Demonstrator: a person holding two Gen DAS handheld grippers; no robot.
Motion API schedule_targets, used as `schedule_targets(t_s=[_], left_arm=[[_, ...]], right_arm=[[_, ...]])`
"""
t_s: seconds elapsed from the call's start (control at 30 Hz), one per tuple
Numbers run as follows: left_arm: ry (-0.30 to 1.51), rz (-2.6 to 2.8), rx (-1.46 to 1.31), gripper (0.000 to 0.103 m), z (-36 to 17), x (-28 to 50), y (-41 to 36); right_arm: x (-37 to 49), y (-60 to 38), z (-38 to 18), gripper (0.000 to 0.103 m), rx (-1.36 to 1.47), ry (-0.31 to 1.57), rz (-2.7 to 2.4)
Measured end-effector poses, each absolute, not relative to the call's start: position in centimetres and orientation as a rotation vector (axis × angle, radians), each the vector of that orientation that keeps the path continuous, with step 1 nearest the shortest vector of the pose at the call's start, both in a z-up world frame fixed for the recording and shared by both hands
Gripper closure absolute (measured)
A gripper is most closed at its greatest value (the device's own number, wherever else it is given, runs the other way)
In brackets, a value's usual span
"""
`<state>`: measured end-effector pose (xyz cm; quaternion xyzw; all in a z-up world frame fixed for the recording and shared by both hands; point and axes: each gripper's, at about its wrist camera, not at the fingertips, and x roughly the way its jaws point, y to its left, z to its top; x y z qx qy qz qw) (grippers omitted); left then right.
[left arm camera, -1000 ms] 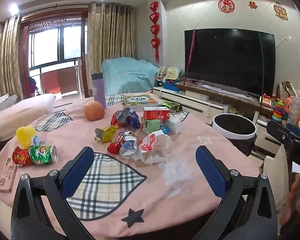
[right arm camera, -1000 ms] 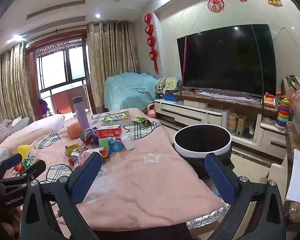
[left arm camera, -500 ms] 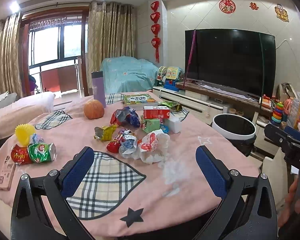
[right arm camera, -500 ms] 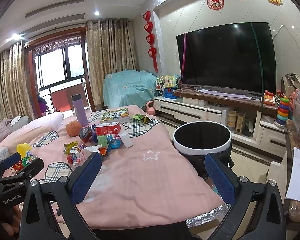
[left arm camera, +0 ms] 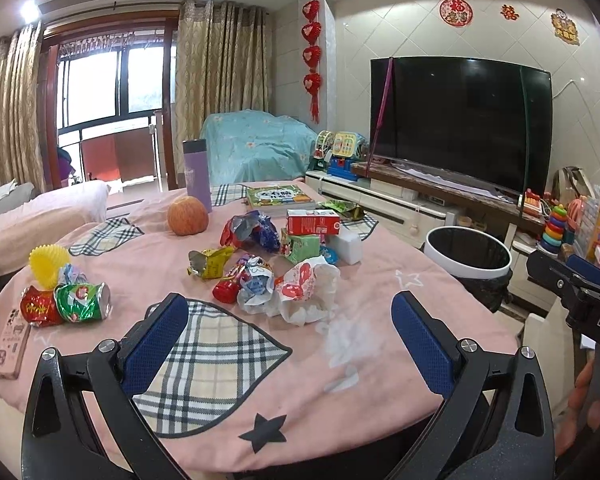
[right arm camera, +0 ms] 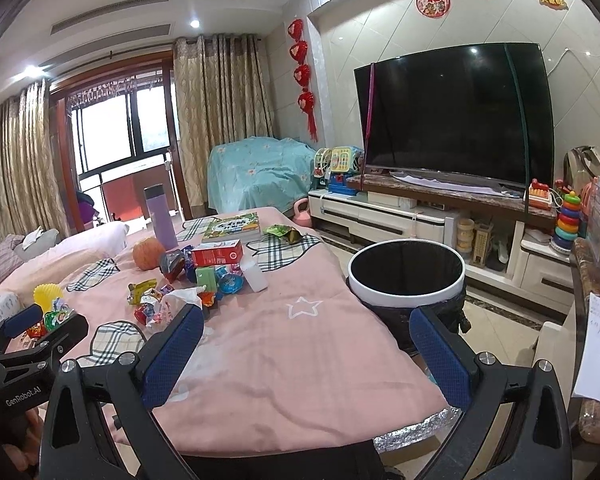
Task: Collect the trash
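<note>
Wrappers (left arm camera: 260, 276) and crumpled tissue (left arm camera: 308, 300) lie heaped mid-desk (left arm camera: 364, 280) on the pink cloth, ahead of my left gripper (left arm camera: 288, 336), its jaws spread and empty. My right gripper (right arm camera: 306, 344) hovers spread too, over the desk edge beside the black-lined bin (right arm camera: 406, 280) on the floor.

home living room | large television (right arm camera: 452, 114) on low white cabinet (right arm camera: 384, 218) at 1 o'clock | curtained balcony window (left arm camera: 112, 80) at 11 o'clock | red heart wall hangings (left arm camera: 312, 56) at 12 o'clock | toys (right arm camera: 566, 220) at 3 o'clock
</note>
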<state>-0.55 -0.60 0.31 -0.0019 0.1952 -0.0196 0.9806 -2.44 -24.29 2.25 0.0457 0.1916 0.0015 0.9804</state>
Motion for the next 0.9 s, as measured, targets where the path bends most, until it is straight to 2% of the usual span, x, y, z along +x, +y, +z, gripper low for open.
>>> schedule_targets(t_s=[0.9], left_arm=[[0.407,-0.042,-0.014,0.0,0.12,-0.34,-0.34]], right_arm=[[-2.27,-24.27,1.97,0.0,0.094,0.396,0.022]])
